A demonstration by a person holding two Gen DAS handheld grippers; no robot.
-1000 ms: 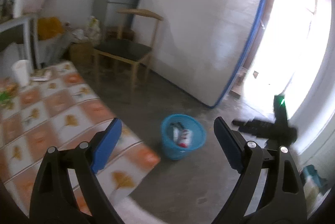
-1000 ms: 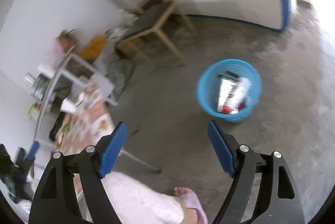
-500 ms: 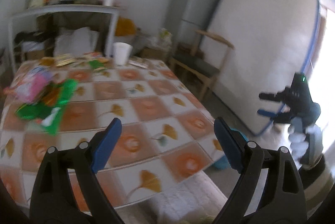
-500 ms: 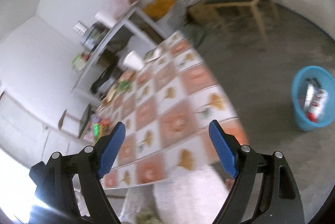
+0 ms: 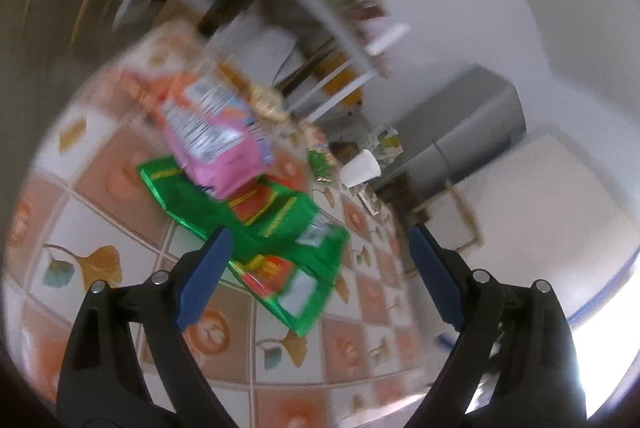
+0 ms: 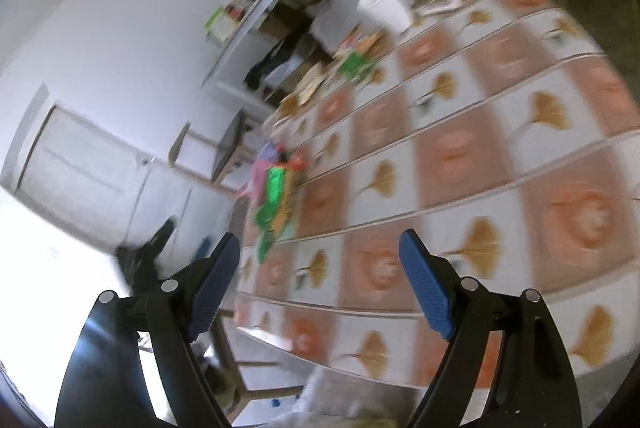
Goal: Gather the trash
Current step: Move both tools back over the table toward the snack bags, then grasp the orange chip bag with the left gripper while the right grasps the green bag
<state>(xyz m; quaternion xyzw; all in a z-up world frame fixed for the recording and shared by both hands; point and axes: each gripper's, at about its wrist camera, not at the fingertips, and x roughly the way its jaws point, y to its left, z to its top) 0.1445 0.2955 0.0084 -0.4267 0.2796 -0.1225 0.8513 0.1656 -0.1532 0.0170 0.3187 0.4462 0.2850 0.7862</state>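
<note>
Trash: shiny green foil snack wrappers (image 5: 280, 228) lie just ahead of the left claw (image 5: 316, 272), partly between its blue pads, flat on the table.
Pink packet: crumpled pink plastic bag (image 5: 216, 144) rests on the wrappers' far end.
Left claw: jaws wide apart, gripping nothing.
Right claw (image 6: 320, 280): jaws spread, empty; the same wrapper pile (image 6: 276, 200) sits ahead and left.
Table: orange-and-white ginkgo-patterned tablecloth (image 6: 460, 156) underneath.
Cup: white paper cup (image 5: 360, 170), far beyond the left claw.

Had left gripper (image 5: 316, 268) and right gripper (image 6: 320, 268) both spread wide, nothing between the jaws, angled slightly downward.
</note>
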